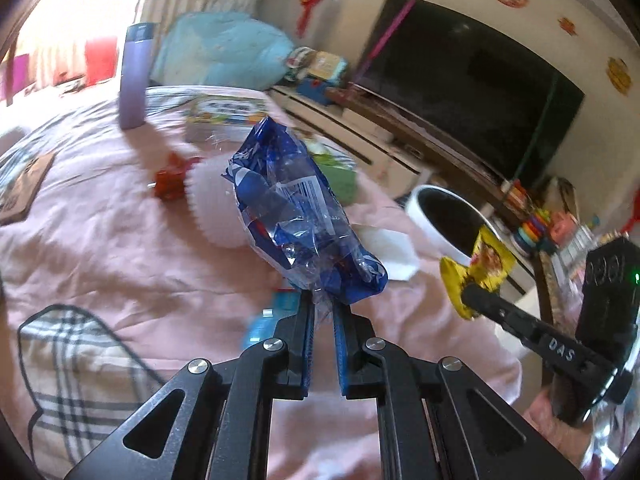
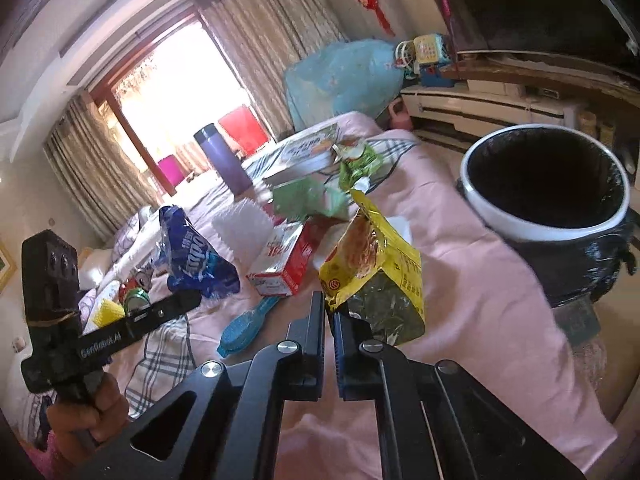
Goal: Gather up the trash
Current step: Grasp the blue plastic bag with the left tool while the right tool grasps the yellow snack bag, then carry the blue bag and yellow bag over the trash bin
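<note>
Left tool (image 1: pixel 322 300) clamped blue wrapper (image 1: pixel 296 208); right tool (image 2: pixel 329 308) pinched yellow packet (image 2: pixel 372 264) corner. Risked slipping before bin (image 2: pixel 544 184); thin grip, crinkly film.

Blown-out daylight from the window (image 2: pixel 172 80); fisheye edges bend, slight blur.

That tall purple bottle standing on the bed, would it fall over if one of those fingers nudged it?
Probably. The purple bottle is tall and narrow and stands upright on the soft, wrinkled pink bedcover, so a push near its top would likely tip it. Its smooth round body might then roll. Its weight cannot be judged.
</note>
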`<state>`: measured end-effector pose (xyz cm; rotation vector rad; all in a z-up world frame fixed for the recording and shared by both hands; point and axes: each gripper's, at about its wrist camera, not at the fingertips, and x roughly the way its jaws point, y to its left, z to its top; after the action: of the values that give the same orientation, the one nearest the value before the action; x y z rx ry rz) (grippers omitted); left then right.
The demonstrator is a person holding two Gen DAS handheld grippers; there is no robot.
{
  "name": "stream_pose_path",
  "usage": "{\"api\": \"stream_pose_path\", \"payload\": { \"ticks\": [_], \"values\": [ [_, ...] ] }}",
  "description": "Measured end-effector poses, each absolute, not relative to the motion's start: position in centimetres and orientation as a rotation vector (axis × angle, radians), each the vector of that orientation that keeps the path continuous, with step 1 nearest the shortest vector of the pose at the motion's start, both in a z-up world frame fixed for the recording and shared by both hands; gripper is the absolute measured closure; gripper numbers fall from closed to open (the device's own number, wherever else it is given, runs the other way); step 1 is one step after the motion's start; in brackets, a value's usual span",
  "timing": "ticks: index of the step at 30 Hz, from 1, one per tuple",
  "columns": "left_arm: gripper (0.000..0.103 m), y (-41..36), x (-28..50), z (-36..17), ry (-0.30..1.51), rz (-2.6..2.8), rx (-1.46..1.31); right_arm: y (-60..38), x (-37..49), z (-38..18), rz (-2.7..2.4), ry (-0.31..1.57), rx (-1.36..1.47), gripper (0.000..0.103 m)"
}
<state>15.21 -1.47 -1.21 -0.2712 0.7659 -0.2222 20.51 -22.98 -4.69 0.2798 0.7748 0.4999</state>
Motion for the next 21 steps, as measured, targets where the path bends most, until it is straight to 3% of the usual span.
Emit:
{"api": "stream_pose_path", "payload": {
  "ticks": [21],
  "values": [
    [0.095, -9.0, 24.3, -1.8, 0.810, -0.413, -0.142, -32.5, 23.7, -3.1, 0.350, 0.713, 0.383, 0.099]
  ]
}}
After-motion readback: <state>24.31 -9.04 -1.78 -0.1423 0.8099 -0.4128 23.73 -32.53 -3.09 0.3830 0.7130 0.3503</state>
